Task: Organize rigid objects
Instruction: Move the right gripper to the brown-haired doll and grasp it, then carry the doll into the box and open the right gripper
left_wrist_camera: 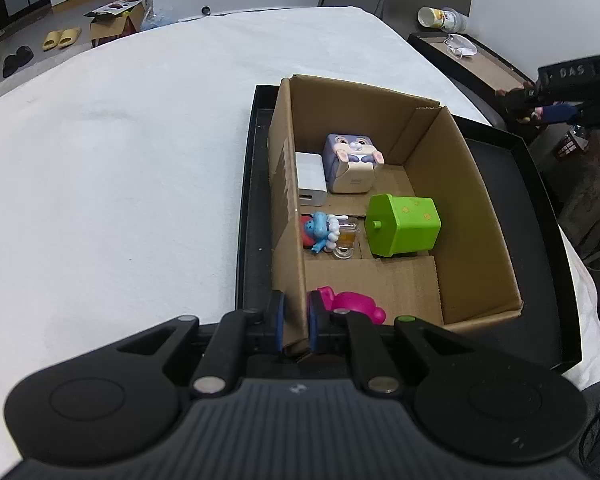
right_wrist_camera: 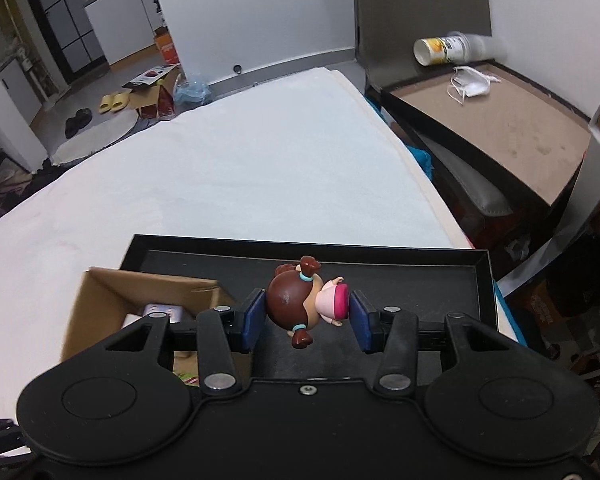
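A cardboard box (left_wrist_camera: 464,208) stands in a black tray (left_wrist_camera: 252,208) on the white table. Inside lie a purple rabbit cube (left_wrist_camera: 354,160), a white charger (left_wrist_camera: 310,180), a green block (left_wrist_camera: 404,226), a blue figure (left_wrist_camera: 322,232) and a pink toy (left_wrist_camera: 352,304). My left gripper (left_wrist_camera: 296,320) is shut on the box's left wall. My right gripper (right_wrist_camera: 306,316) is shut on a brown-haired doll figure (right_wrist_camera: 300,304), held sideways above the tray (right_wrist_camera: 420,280), right of the box (right_wrist_camera: 148,288). The right gripper also shows far right in the left wrist view (left_wrist_camera: 540,110).
A white cloth covers the table (left_wrist_camera: 120,160). A low brown side table (right_wrist_camera: 500,120) with a tipped paper cup (right_wrist_camera: 448,50) and a face mask (right_wrist_camera: 470,86) stands to the right. Boxes and slippers lie on the floor beyond.
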Demonstrator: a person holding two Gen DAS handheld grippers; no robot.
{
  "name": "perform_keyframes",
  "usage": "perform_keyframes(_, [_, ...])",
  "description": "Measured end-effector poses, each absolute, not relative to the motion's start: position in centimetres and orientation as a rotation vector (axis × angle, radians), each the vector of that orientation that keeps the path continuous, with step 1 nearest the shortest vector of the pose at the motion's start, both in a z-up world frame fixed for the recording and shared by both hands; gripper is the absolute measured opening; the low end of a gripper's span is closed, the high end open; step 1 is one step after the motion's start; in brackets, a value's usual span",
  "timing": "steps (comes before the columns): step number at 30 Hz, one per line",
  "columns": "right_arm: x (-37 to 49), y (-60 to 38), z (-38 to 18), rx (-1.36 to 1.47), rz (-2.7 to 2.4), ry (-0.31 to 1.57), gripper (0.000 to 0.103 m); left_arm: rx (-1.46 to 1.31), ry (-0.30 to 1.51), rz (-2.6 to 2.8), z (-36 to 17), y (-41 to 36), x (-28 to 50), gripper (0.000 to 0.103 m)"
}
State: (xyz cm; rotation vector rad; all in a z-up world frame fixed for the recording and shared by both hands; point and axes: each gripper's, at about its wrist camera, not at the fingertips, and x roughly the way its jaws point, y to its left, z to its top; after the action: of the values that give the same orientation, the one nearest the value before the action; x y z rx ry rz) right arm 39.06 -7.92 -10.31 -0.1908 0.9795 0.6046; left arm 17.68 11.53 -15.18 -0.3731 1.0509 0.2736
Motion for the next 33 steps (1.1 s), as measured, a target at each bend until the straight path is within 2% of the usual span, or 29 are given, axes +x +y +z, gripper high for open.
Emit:
perform_keyframes(8, [36.3,-5.2,-8.2,-0.194,0.669,0.964,0.044,-0.404,1.046,0.253,-15.4,12.1,17.4,0.012])
perform_keyframes(20, [33.7,-1.1,-8.4,-0.291,0.702,0.976,0.045,-0.426,1.034,0.239,-15.4,12.6,17.1,0.012])
perform_keyframes(23, [33.3,-0.9,-8.2,-0.283,0.695,0.982,0.05,-0.438,1.03,0.235,-15.3,12.8,16.9,0.012])
perform_keyframes(24, [33.3,-1.1,-7.9,-0.269,0.692,0.978,0.054,-0.437,1.029,0.235,-15.3,12.8,16.9,0.012])
perform_keyframes(33, [32.4,-3.6,-6.1,-0.207,0.67,0.961,0.059,-0.439,1.014,0.229,-15.1,12.8,16.7,0.012])
